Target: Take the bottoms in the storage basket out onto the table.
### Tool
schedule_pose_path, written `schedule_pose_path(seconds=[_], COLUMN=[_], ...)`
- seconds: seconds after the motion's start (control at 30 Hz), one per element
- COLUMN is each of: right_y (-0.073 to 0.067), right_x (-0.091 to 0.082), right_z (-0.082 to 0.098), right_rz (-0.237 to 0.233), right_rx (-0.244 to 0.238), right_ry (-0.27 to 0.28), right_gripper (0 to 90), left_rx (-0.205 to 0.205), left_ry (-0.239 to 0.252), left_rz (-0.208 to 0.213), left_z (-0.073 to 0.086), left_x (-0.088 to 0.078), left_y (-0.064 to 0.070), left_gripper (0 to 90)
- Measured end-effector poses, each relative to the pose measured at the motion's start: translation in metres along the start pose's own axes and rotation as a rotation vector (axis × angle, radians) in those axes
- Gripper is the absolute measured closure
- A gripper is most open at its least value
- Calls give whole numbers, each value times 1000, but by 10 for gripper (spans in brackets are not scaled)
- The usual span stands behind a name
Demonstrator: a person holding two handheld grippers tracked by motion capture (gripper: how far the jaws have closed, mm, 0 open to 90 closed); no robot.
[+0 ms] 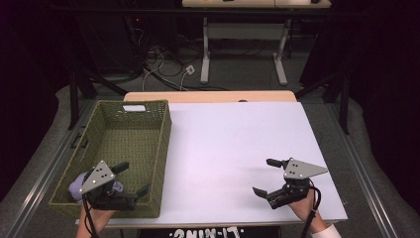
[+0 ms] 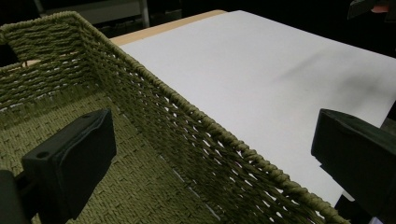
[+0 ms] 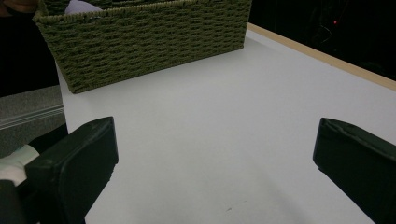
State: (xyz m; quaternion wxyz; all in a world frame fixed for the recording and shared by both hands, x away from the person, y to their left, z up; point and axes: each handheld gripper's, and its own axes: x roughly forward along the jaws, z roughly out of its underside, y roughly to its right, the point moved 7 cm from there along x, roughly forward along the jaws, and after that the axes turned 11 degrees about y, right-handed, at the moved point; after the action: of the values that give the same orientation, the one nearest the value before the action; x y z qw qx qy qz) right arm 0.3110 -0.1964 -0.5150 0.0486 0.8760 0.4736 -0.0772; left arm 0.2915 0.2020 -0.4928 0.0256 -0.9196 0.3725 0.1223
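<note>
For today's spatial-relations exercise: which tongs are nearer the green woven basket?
Left. The left tongs straddle the green woven basket's right wall, open; the right tongs hover over the white tabletop, well apart.

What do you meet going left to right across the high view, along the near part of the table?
Left hand-held gripper, jaws open, over the near end of the green woven basket → bare white tabletop → right hand-held gripper, jaws open and empty.

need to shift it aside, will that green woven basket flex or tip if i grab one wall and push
The basket is low, wide and flat-bottomed, so it would probably slide rather than tip. Its open rope weave suggests it is light and the wall may give a little. The left gripper straddles its right wall, jaws open.
</note>
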Motion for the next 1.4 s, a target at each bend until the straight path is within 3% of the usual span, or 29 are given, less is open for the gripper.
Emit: schedule_pose_path(seconds=[0.5, 1.17, 1.4], right_y=[0, 0, 0], right_x=[1, 2, 3], right_z=[1, 3, 4], right_rz=[4, 1, 4], right_rx=[-3, -2, 0], right_ry=[-8, -17, -20], right_gripper=[0, 0, 0], left_rx=[39, 83, 121], left_ry=[-58, -174, -230], left_rz=[-26, -25, -42], left_z=[-7, -9, -8], left_x=[-7, -7, -7], left_y=[-12, -28, -34], left_gripper=[0, 0, 0])
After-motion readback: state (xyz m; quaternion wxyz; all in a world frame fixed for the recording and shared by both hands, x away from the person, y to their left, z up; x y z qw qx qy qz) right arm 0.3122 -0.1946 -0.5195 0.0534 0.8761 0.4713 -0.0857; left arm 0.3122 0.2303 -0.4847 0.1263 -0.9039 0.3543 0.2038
